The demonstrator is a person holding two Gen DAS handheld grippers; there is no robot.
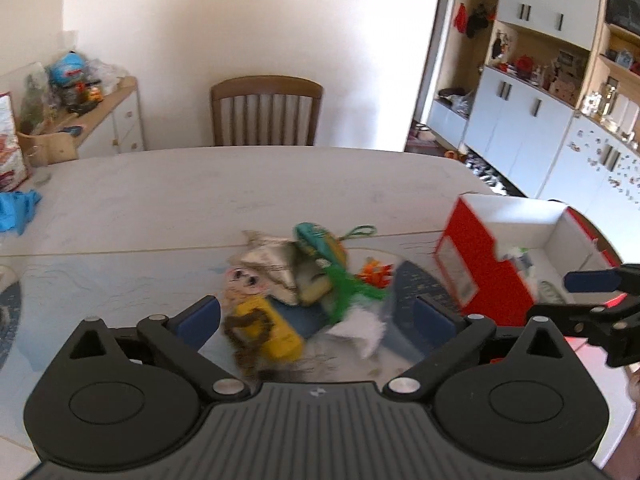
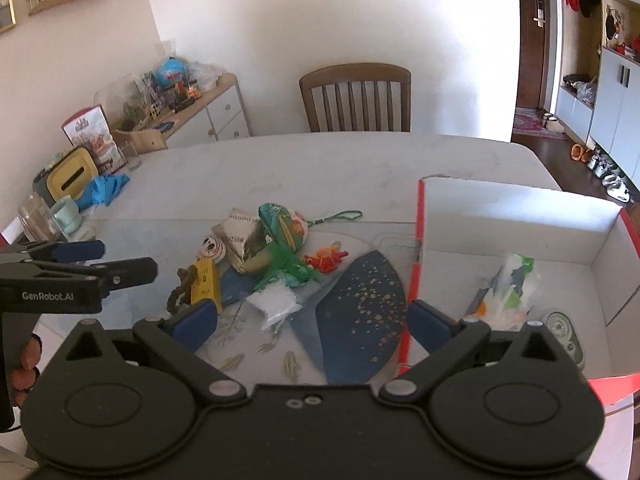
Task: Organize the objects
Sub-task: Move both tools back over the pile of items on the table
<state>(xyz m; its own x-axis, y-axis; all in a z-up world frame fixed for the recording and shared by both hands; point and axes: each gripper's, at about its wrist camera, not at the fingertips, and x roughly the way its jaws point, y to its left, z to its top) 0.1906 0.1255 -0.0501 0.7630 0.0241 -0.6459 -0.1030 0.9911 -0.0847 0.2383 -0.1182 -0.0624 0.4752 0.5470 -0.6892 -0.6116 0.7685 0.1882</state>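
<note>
Sorting small items from a pile (image 2: 272,256) on the worktop (image 2: 320,168) into a red box (image 2: 520,216) at the right. Left tool (image 1: 316,314) and right tool (image 2: 312,318) both hover released, holding nothing. The box already contains a wrapper (image 2: 508,288) and a round object (image 2: 562,334); the pile lies just left of it, beside a dark blue mat (image 2: 360,316). Judged step: selecting the next item. The next move calls for lowering one tool over a single item, such as the yellow tag (image 2: 204,284), and closing on it.
</note>
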